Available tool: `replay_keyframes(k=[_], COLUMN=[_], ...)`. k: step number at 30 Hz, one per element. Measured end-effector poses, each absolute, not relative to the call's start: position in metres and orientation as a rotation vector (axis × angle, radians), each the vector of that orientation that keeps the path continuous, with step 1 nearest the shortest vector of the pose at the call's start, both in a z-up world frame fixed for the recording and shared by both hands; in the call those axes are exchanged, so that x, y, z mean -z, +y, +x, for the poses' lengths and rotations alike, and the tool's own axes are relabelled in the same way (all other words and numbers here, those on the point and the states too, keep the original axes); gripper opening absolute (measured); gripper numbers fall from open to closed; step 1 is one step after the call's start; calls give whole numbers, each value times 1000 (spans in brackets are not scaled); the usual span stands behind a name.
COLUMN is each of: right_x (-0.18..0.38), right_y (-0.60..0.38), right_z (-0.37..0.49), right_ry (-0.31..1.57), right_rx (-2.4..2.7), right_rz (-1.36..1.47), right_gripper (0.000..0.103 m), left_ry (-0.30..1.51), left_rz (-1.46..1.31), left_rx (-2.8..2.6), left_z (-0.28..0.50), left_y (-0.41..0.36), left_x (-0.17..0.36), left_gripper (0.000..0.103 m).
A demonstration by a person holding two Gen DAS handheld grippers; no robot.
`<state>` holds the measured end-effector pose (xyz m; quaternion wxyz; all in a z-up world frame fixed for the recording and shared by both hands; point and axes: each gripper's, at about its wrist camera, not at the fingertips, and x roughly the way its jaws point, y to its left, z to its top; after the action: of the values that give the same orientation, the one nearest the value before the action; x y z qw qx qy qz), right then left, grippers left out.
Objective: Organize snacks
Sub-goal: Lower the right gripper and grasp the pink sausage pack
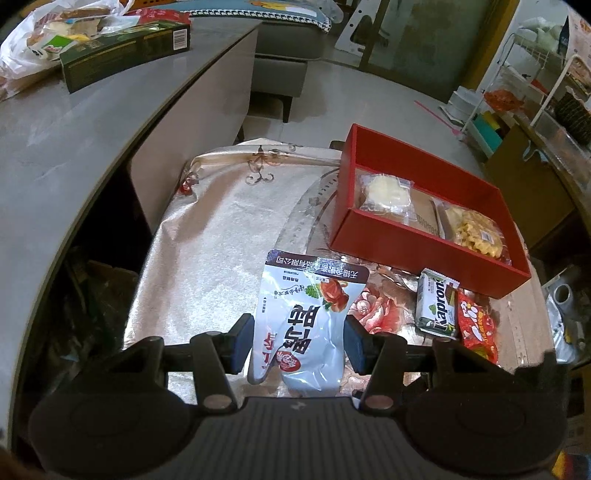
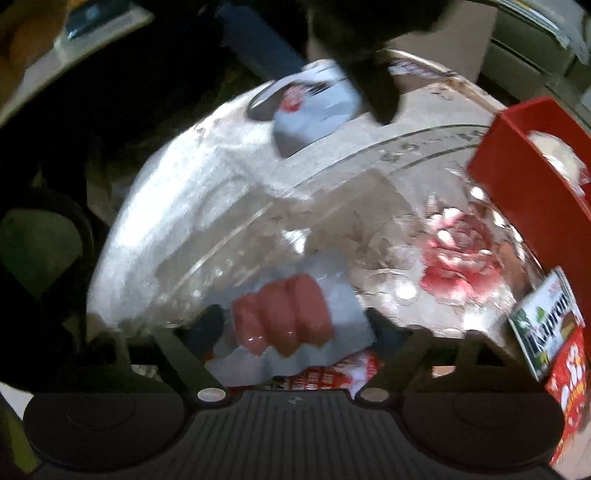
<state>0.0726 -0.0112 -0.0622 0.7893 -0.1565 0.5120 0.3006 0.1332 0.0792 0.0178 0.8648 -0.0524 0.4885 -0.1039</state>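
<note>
My left gripper (image 1: 299,343) is shut on a pale blue snack pouch (image 1: 306,317) with Chinese print, holding it over the silvery floral tablecloth (image 1: 221,240). The same pouch (image 2: 314,110) shows at the top of the right wrist view. My right gripper (image 2: 297,330) is shut on a clear packet of pink sausages (image 2: 284,314); the picture is blurred. A red box (image 1: 424,254), also visible at the right edge (image 2: 532,206), holds a wrapped pale cake (image 1: 384,192) and a wrapped yellow snack (image 1: 476,232). Beside it lie a green-white Kapron wafer packet (image 1: 437,306) (image 2: 546,325) and a red packet (image 1: 476,328) (image 2: 569,387).
A grey counter (image 1: 74,147) curves along the left, carrying a dark green carton (image 1: 125,48) and a plastic bag of snacks (image 1: 55,29). A white wire rack (image 1: 535,74) and a cardboard box (image 1: 517,166) stand at the right. Another red-white packet (image 2: 332,373) lies under the sausages.
</note>
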Motion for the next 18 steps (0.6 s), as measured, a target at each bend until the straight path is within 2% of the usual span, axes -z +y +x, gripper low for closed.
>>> replay_keyframes(k=[1,10,18], right_x=[59,51,29], right_y=[-14,-31,-70], right_z=[75,81,94], right_ry=[1101,1087,1039], right_rx=[-643,-611,-538], right_rz=[-324,-256,-122], right_gripper=[75,70,69], left_ry=[1024,1029,1029], left_rz=[-109,-114,-117], left_rx=[218,209,214], left_z=[133,134,134], left_y=[79,81,81], left_x=[-18,-16,-16], left_gripper=[45,45,45])
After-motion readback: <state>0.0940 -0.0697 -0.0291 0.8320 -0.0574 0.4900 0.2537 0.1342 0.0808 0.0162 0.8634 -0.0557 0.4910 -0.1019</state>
